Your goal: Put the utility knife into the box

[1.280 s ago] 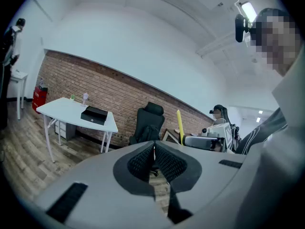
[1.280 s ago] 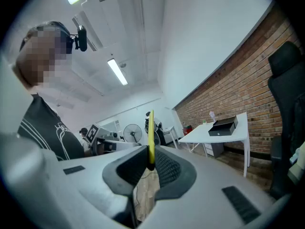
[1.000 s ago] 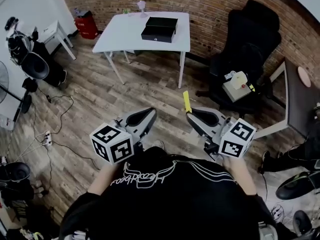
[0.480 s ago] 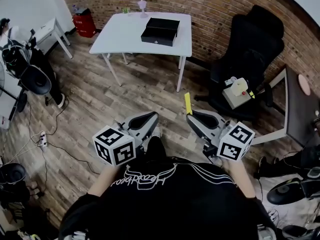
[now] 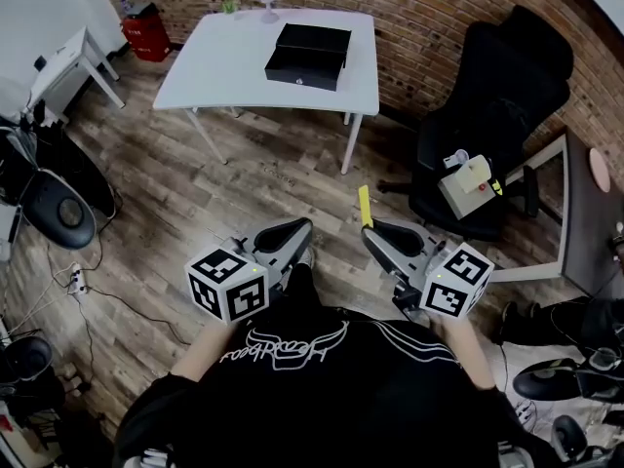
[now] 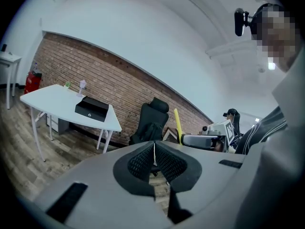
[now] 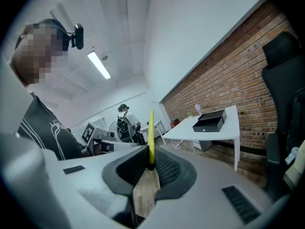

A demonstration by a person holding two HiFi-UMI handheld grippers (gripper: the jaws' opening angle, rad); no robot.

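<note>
My right gripper (image 5: pixel 370 227) is shut on a thin yellow utility knife (image 5: pixel 364 206), which sticks out forward past the jaws. In the right gripper view the knife (image 7: pixel 151 136) stands upright between the pads of that gripper (image 7: pixel 150 165). My left gripper (image 5: pixel 299 227) is shut with nothing in it, its pads (image 6: pixel 153 157) meeting. Both are held at waist height over the wooden floor. The black box (image 5: pixel 307 55) sits on a white table (image 5: pixel 219 71) well ahead of me, and is seen too from the left gripper (image 6: pixel 91 108) and the right (image 7: pixel 209 120).
A black office chair (image 5: pixel 502 105) stands right of the table, with a grey device (image 5: pixel 466 184) on its seat. A dark desk (image 5: pixel 585 213) is at far right. A red bin (image 5: pixel 146 18) and small white table (image 5: pixel 60 66) stand far left. Cables (image 5: pixel 83 281) lie on the floor.
The table and black box have come nearer and lower in the head view as I move toward them. Both grippers keep their pose, the knife still held.
</note>
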